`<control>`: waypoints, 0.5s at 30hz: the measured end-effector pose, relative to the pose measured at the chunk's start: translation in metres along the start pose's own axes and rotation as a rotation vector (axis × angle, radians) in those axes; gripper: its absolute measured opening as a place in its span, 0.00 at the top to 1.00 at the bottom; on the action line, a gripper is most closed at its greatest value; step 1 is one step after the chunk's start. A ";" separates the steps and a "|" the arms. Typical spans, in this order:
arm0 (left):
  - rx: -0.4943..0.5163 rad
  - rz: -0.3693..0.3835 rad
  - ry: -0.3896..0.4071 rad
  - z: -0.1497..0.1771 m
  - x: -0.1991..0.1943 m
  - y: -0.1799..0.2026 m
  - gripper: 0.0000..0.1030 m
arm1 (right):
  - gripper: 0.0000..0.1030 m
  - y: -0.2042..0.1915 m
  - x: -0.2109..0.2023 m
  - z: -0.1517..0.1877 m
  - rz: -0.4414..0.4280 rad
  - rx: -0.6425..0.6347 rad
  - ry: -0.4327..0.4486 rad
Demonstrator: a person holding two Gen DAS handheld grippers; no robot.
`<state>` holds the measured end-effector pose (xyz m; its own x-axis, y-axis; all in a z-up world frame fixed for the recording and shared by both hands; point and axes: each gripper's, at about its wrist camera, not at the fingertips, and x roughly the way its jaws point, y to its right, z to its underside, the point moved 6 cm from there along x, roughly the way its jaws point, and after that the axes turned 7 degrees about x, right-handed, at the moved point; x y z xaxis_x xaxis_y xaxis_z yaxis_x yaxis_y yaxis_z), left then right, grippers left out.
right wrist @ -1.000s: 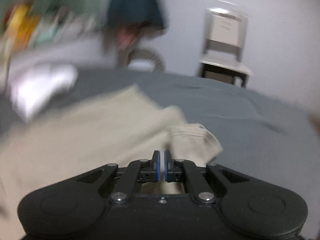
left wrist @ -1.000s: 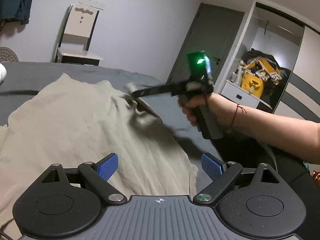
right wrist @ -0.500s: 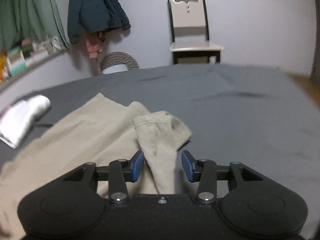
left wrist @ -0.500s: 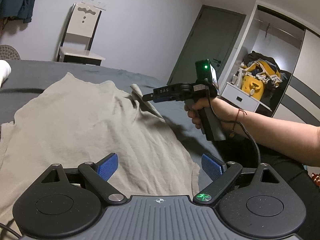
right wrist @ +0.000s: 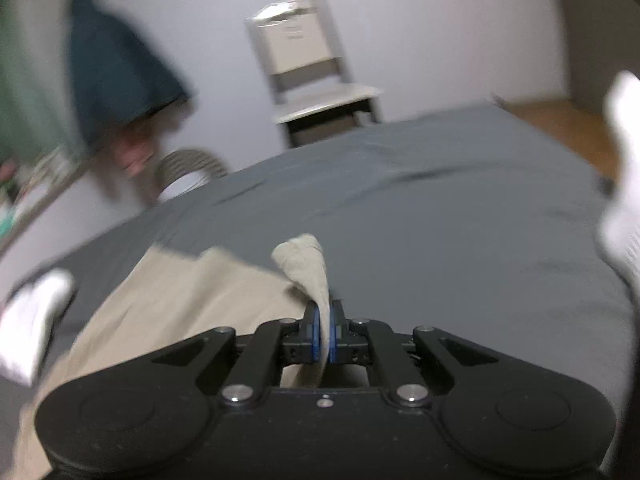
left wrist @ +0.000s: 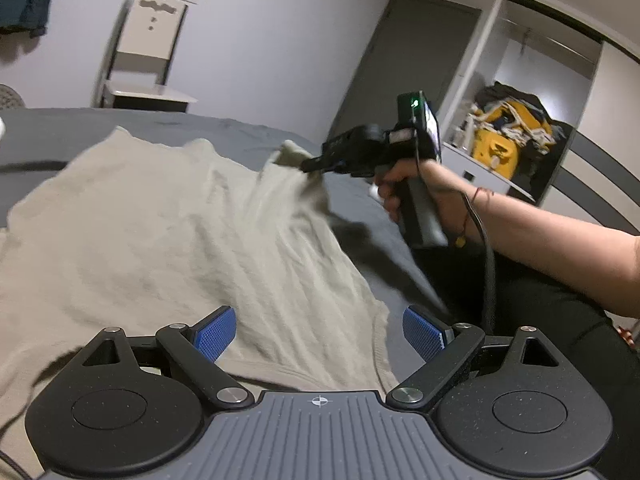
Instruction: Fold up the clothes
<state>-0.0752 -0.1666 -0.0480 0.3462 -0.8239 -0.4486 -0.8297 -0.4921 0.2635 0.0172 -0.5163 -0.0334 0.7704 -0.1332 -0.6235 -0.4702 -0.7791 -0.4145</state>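
Note:
A beige shirt [left wrist: 160, 232] lies spread on the grey bed [left wrist: 60, 136]. My left gripper [left wrist: 318, 332] hovers open over the shirt's near hem, nothing between its blue pads [left wrist: 214, 332]. In the left wrist view a hand holds my right gripper [left wrist: 310, 166] at the shirt's right sleeve [left wrist: 294, 156], lifted off the bed. In the right wrist view my right gripper [right wrist: 325, 336] is shut on that beige sleeve [right wrist: 306, 264], which sticks up between the blue pads. The rest of the shirt [right wrist: 168, 312] trails to the left below it.
A pale chair [left wrist: 148, 64] stands against the far wall, seen again as the chair [right wrist: 308, 68] in the right view. An open wardrobe with yellow clothing [left wrist: 508, 136] stands right. A dark jacket [right wrist: 116, 72] hangs on the wall; white fabric [right wrist: 28, 324] lies left.
My right gripper has gone from open around the sleeve to shut on it, and has lifted it off the bed. The left gripper has stayed open over the hem.

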 end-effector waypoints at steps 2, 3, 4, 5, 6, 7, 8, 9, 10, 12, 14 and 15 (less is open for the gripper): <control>0.016 0.039 -0.021 0.003 0.003 0.008 0.12 | 0.95 0.028 0.006 0.000 0.054 0.109 -0.065; 0.024 0.059 -0.032 0.004 0.005 0.012 0.12 | 0.95 0.040 0.011 0.003 0.071 0.162 -0.099; 0.032 0.079 -0.043 0.006 0.006 0.016 0.12 | 0.95 0.047 0.016 0.007 0.072 0.204 -0.123; 0.041 0.099 -0.054 0.008 0.007 0.020 0.12 | 0.95 0.053 0.021 0.010 0.066 0.239 -0.143; 0.049 0.119 -0.065 0.009 0.009 0.024 0.12 | 0.95 0.055 0.022 0.011 0.067 0.252 -0.144; 0.058 0.139 -0.076 0.011 0.010 0.028 0.12 | 0.94 0.054 0.021 0.010 0.072 0.252 -0.135; 0.066 0.159 -0.087 0.012 0.011 0.033 0.12 | 0.93 0.054 0.020 0.010 0.077 0.252 -0.126; 0.073 0.166 -0.100 0.014 0.012 0.035 0.12 | 0.91 0.053 0.019 0.010 0.081 0.247 -0.115; 0.076 0.169 -0.114 0.016 0.013 0.035 0.12 | 0.90 0.053 0.017 0.010 0.083 0.245 -0.102; 0.067 0.181 -0.143 0.019 0.014 0.036 0.12 | 0.77 0.054 0.012 0.008 0.085 0.244 -0.076; 0.051 0.206 -0.165 0.020 0.014 0.037 0.12 | 0.70 0.058 0.010 0.005 0.052 0.260 -0.047; 0.044 0.226 -0.175 0.021 0.015 0.038 0.12 | 0.70 0.058 0.010 0.004 0.031 0.266 -0.043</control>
<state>-0.1104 -0.1914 -0.0622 0.0728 -0.8482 -0.5247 -0.8969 -0.2858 0.3375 -0.0038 -0.5607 -0.0667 0.7376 -0.1240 -0.6637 -0.5944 -0.5856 -0.5511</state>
